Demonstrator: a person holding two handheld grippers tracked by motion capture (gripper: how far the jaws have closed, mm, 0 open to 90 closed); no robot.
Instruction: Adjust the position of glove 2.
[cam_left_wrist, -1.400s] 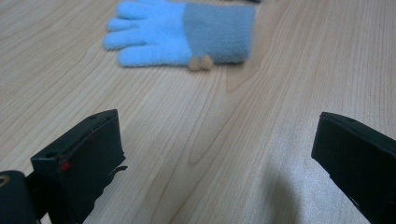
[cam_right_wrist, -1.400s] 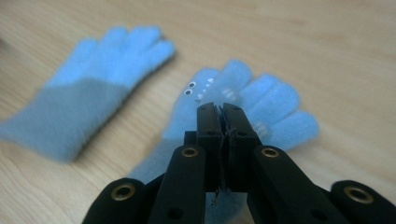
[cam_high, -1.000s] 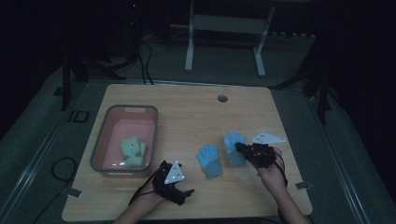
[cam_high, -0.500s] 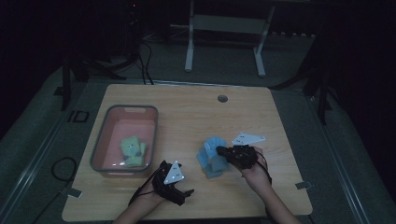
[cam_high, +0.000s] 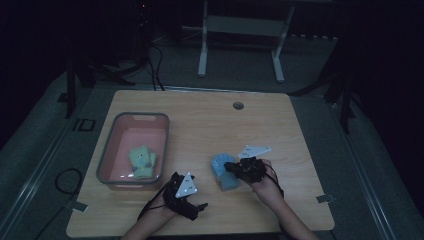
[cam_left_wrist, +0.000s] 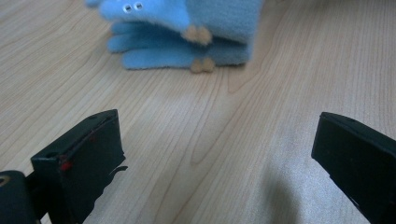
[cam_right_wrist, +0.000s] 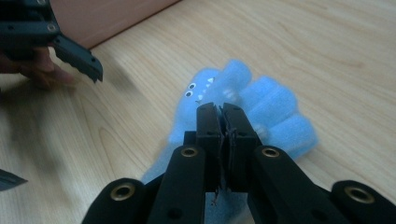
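Observation:
Two fuzzy blue gloves lie stacked on the wooden table, the top glove (cam_high: 219, 163) over the lower glove (cam_left_wrist: 177, 53). The top glove (cam_right_wrist: 273, 109) has small eyes and teeth on it. My right gripper (cam_right_wrist: 223, 116) is shut, pinching the top glove's fabric between its jaws; from above, the right gripper (cam_high: 231, 166) sits at the stack's right side. My left gripper (cam_left_wrist: 219, 154) rests open near the table's front edge, jaws wide apart with bare wood between them, pointing at the stack. The left gripper (cam_high: 200, 206) is a short way left of the gloves.
A pink bin (cam_high: 106, 150) with a grey rim stands at the left of the table, holding a yellow-green glove (cam_high: 141, 161). Its wall (cam_right_wrist: 107, 14) is close behind the left gripper. A round grommet hole (cam_high: 238, 105) sits near the table's far edge.
My right gripper has moved left and slightly down with a blue glove, bringing it over the other blue glove. The left gripper has stayed in place.

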